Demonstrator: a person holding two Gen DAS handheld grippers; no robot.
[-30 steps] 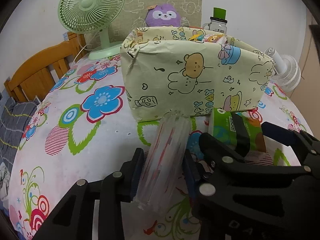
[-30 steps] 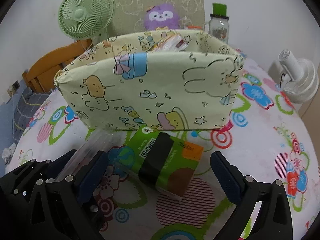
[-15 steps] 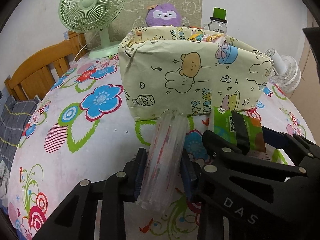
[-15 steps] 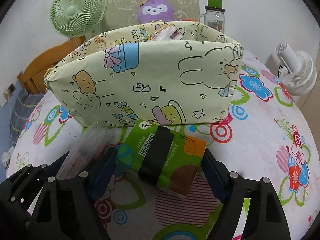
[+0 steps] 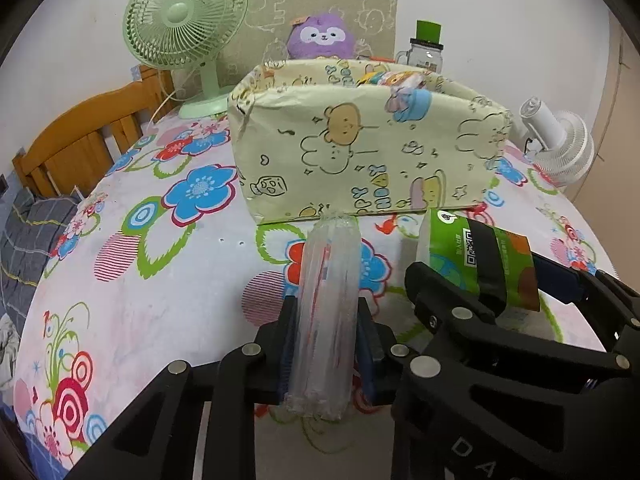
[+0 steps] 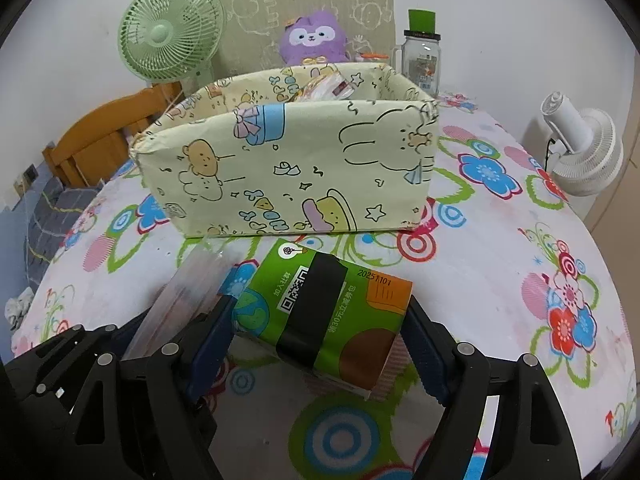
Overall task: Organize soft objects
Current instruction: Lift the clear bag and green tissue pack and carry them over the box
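Clamped in the left gripper [image 5: 326, 344], jaws just drawn tight on it: a clear plastic packet [image 5: 328, 312], far end pointing at the cartoon-print fabric bin [image 5: 360, 152]. Gripped between the pads of the right gripper [image 6: 320, 344], just beside it: a green tissue pack [image 6: 324, 316], tilted, near edge off the flowered tablecloth [image 6: 500, 264]. Directly ahead of both, blocking the way forward: the bin's tall front wall, top open, some wrapped items inside. Behind the bin: a purple plush toy [image 6: 312, 40], a green desk fan [image 5: 188, 24], a green-lidded jar [image 6: 422, 60]. At the right table edge: a white fan [image 6: 584, 148]. Open cloth left and right of the bin; wooden chair back [image 5: 76, 140] beyond the left edge.
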